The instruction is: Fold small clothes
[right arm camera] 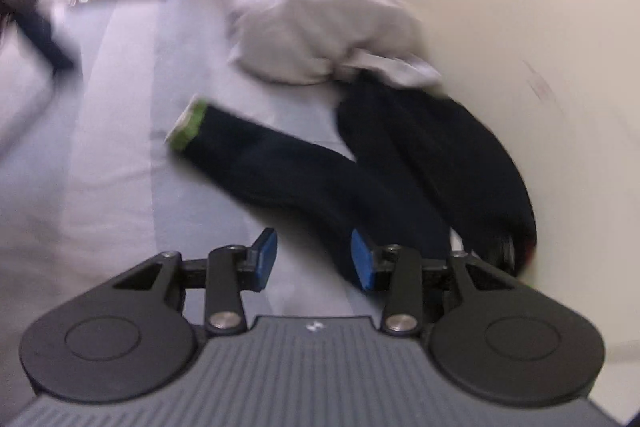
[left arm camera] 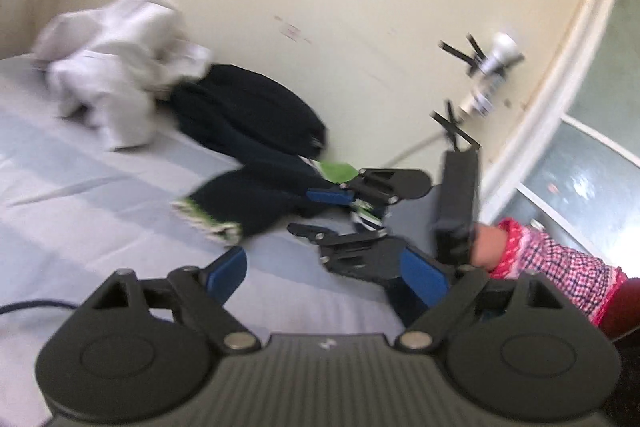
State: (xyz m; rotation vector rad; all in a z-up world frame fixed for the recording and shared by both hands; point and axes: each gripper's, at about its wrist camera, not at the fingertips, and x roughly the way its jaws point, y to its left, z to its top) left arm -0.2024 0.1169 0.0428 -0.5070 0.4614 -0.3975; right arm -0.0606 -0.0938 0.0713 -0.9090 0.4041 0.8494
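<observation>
Although both views are motion-blurred, the main items can be counted. Nearest in the left wrist view, the left gripper [left arm camera: 326, 273] has its two blue-padded fingers [left arm camera: 228, 269] spread wide apart over the pale lilac striped bed sheet [left arm camera: 80, 195], holding nothing. Just beyond it, the right gripper [left arm camera: 340, 213] shows in that view with a gap between its fingers, carried by one hand [left arm camera: 490, 247] in a red-and-white checked sleeve [left arm camera: 560, 267]. In the right wrist view the right gripper [right arm camera: 314, 259] likewise has its jaws apart; its right pad overlaps the near end of one long dark navy sock with a green-and-white cuff [right arm camera: 288, 167]; whether it touches cannot be told.

That sock [left arm camera: 256, 199] lies flat on the sheet, cuff pointing left. Farther on, just beside it, sits one dark navy garment bundle [right arm camera: 436, 155], resting against the cream wall [right arm camera: 540, 7]. Farthest, one crumpled pale grey garment [right arm camera: 320, 35] lies touching the far end of the bundle.

One white bulb-shaped fitting [left arm camera: 496, 59] is fixed to the wall at right.
</observation>
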